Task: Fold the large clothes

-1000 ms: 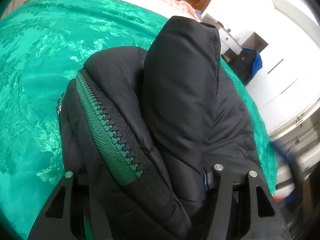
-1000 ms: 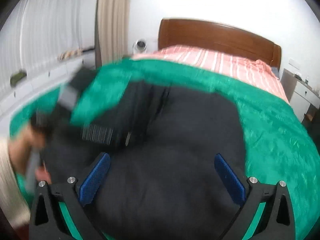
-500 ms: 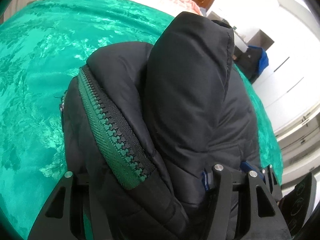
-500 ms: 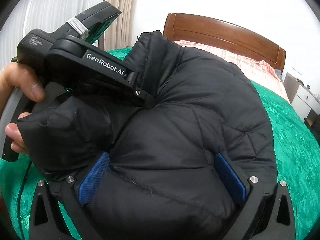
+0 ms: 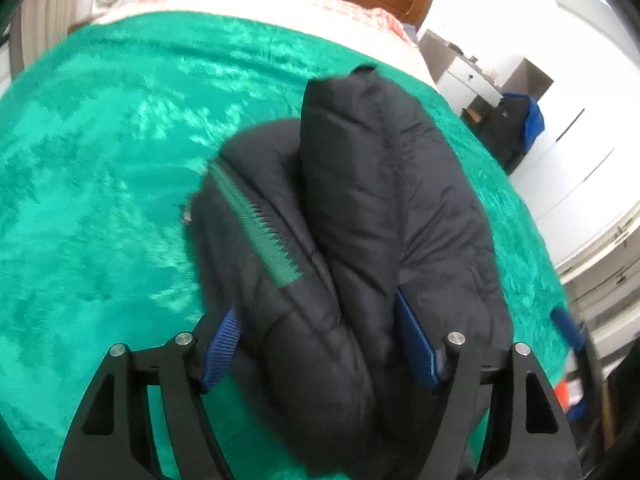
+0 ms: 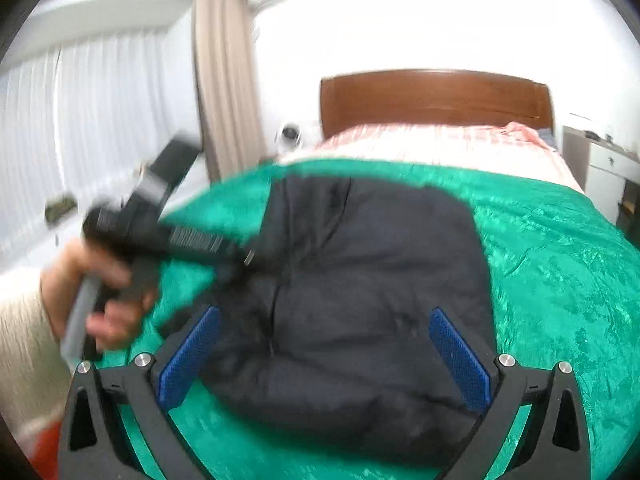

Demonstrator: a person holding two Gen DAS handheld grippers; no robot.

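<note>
A black puffer jacket [image 5: 360,220] with a green zipper [image 5: 260,224] lies bundled on the green bedspread [image 5: 100,160]. My left gripper [image 5: 320,344] is open, with its blue pads on either side of the jacket's folded bulk. In the right wrist view the jacket [image 6: 360,280] lies as a flat dark bundle on the bedspread [image 6: 560,260]. My right gripper [image 6: 324,348] is open and empty, just above the jacket's near edge. The left gripper [image 6: 160,232] shows there, blurred, in a hand at the jacket's left side.
A wooden headboard [image 6: 436,96] and striped pink bedding [image 6: 420,140] lie beyond the bedspread. White curtains [image 6: 100,120] hang at the left. A nightstand [image 6: 600,160] stands at the right. White cabinets [image 5: 580,160] and a blue-and-black item [image 5: 520,120] stand past the bed's right side.
My left gripper has opened and drawn back from the jacket, which was clamped in it before. My right gripper has pulled back and up from the jacket, which now lies on the bed.
</note>
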